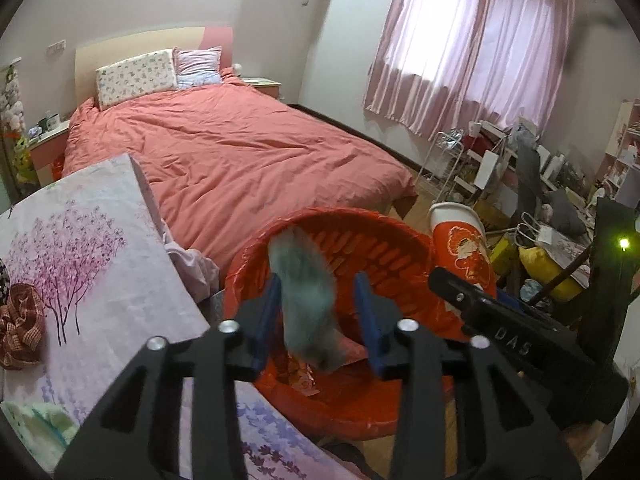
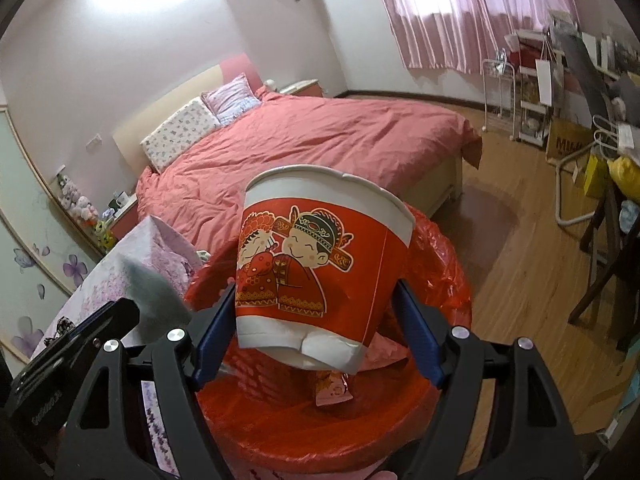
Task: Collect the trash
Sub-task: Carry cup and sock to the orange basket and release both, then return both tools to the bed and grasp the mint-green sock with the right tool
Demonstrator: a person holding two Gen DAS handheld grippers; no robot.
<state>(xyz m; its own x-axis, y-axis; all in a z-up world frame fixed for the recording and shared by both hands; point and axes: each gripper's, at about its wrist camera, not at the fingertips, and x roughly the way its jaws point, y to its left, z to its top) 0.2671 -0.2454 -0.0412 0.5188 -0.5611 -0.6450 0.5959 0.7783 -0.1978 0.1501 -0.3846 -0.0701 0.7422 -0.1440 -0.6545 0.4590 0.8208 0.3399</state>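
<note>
We hold both tools over a round red plastic waste basket lined with a red bag (image 1: 400, 248), which stands on the wooden floor (image 2: 520, 248) at the foot of a bed with a salmon-pink duvet (image 1: 240, 148). Our left gripper (image 1: 322, 312) has its blue pads spread, and a blurred, fuzzy grey-green wad of trash (image 1: 308, 300) sits between them without being pinched; its left side lies close against the left pad, while a clear gap separates it from the right pad. Our right gripper (image 2: 316, 336) pinches a red and white paper cup (image 2: 320, 264) by its lower sides, tilted, with its crumpled white base towards the camera. The cup carries a printed cartoon of a couple in red traditional dress; we can read no writing on it. In the basket lie shiny pink wrappers (image 2: 334, 390). The letters "DAS" show on the right tool's black body in the left wrist view. Beside the basket lies a folded cloth printed with purple blossom trees (image 1: 88, 248). A brown cardboard box (image 2: 568, 142) near the clutter under the pink curtains (image 1: 472, 40) bears yellow letters, seemingly "MIM", partly hidden.
</note>
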